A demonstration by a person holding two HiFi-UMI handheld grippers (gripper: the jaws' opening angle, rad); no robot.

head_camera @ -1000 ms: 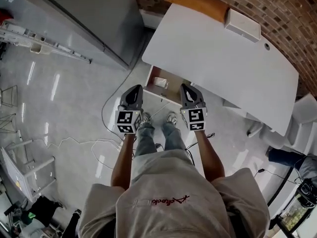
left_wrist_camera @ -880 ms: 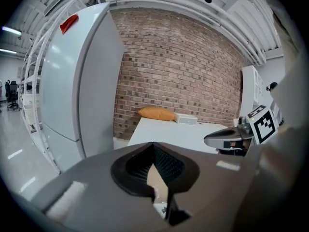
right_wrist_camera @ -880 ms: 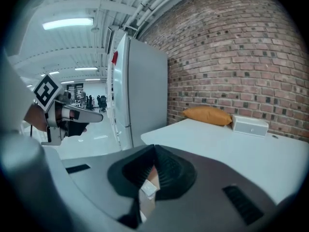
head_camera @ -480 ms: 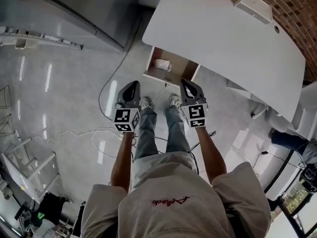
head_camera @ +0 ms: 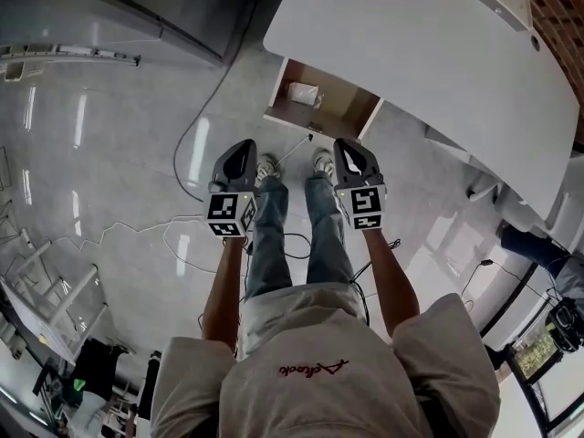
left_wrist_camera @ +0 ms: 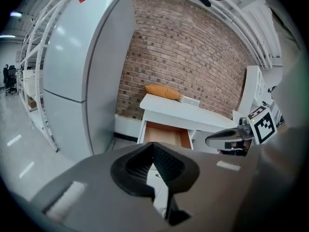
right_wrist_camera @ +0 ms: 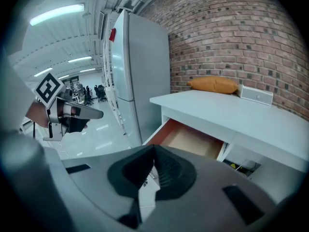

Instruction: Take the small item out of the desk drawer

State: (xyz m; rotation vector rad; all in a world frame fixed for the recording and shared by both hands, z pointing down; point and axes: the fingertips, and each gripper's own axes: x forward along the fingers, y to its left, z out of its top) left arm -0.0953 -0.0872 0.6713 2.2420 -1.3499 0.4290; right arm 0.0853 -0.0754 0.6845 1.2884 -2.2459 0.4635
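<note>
The white desk point(head_camera: 429, 53) has its wooden drawer point(head_camera: 342, 109) pulled out. A small white item point(head_camera: 301, 91) lies in the drawer's left part. My left gripper point(head_camera: 239, 161) and right gripper point(head_camera: 352, 158) hang side by side above the floor, short of the drawer front, both shut and empty. In the left gripper view the shut left gripper point(left_wrist_camera: 153, 147) points at the drawer point(left_wrist_camera: 166, 134). In the right gripper view the shut right gripper point(right_wrist_camera: 154, 150) points at the drawer point(right_wrist_camera: 190, 140). Neither gripper view shows the item.
A tall grey cabinet point(left_wrist_camera: 77, 71) stands left of the desk against a brick wall point(left_wrist_camera: 193, 57). An orange cushion point(right_wrist_camera: 213, 85) and a white box point(right_wrist_camera: 256, 95) lie on the desk. A cable point(head_camera: 187, 153) trails over the floor; a metal rack point(head_camera: 46, 290) stands at lower left.
The desk and drawer have slid up in the head view, and more of the drawer's inside shows. Both grippers stand farther from the drawer front. Their jaws stay shut.
</note>
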